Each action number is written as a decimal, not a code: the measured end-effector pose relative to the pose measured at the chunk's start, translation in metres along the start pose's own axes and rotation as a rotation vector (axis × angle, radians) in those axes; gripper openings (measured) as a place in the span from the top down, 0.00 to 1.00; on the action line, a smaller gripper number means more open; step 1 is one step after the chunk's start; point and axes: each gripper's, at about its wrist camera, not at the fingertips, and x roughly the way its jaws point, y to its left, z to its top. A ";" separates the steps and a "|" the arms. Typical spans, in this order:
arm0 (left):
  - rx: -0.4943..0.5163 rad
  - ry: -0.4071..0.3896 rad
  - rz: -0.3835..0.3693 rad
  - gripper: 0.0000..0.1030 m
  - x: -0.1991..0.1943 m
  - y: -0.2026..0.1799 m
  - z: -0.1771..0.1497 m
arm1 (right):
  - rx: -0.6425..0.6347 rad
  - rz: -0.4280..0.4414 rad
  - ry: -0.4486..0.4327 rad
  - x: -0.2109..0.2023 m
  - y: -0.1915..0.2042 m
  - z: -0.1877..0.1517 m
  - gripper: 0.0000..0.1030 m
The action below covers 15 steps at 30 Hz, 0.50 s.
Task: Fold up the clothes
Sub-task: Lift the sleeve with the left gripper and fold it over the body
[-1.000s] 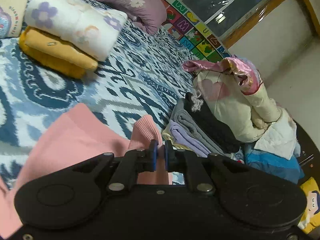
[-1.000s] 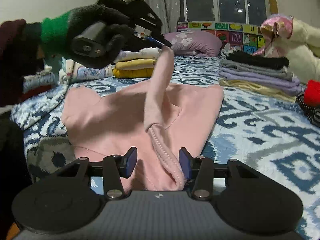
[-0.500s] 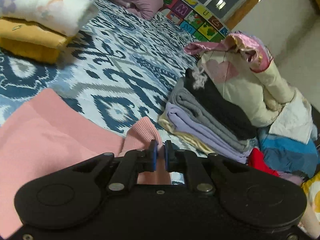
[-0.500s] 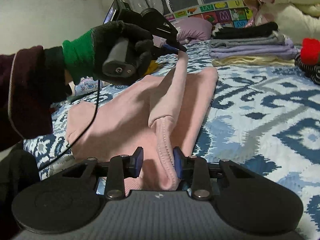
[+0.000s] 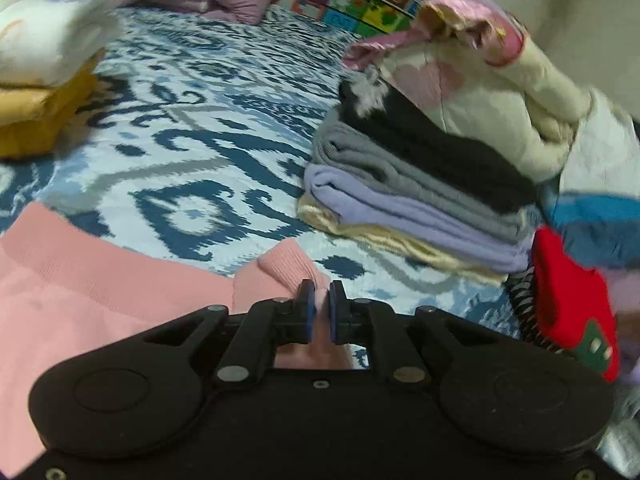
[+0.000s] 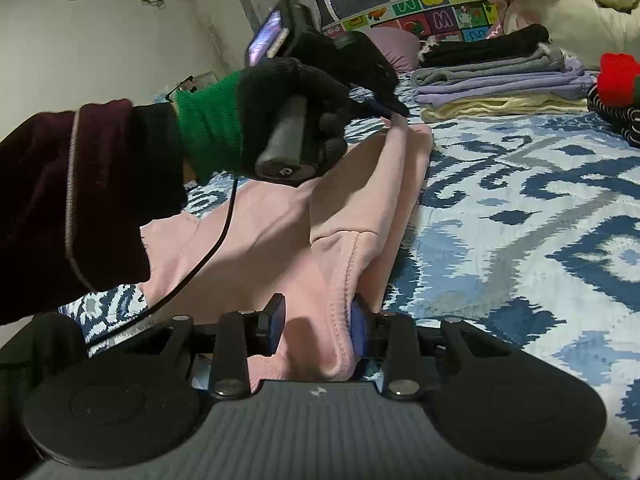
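The pink garment (image 6: 280, 216) lies spread on the blue-patterned bed (image 6: 520, 208). The left gripper (image 5: 319, 316) has its fingers closed on the ribbed cuff of one sleeve, held above the garment's far end. The right gripper (image 6: 316, 330) has the thick seamed fold of the same garment between its fingers; the right pad touches the cloth, the left stands apart. A gloved hand (image 6: 296, 120) carries the left gripper. A stack of folded clothes (image 5: 420, 192) sits on the bed beyond.
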 end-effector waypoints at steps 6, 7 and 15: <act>0.114 0.003 0.019 0.95 0.008 -0.009 -0.005 | -0.084 -0.020 -0.002 0.000 0.012 -0.003 0.62; 0.131 0.000 0.023 0.95 0.008 -0.011 -0.005 | -0.106 -0.027 -0.003 0.000 0.015 -0.003 0.62; 0.273 -0.015 0.069 0.95 0.010 -0.024 -0.011 | -0.235 -0.062 0.002 -0.001 0.035 -0.009 0.58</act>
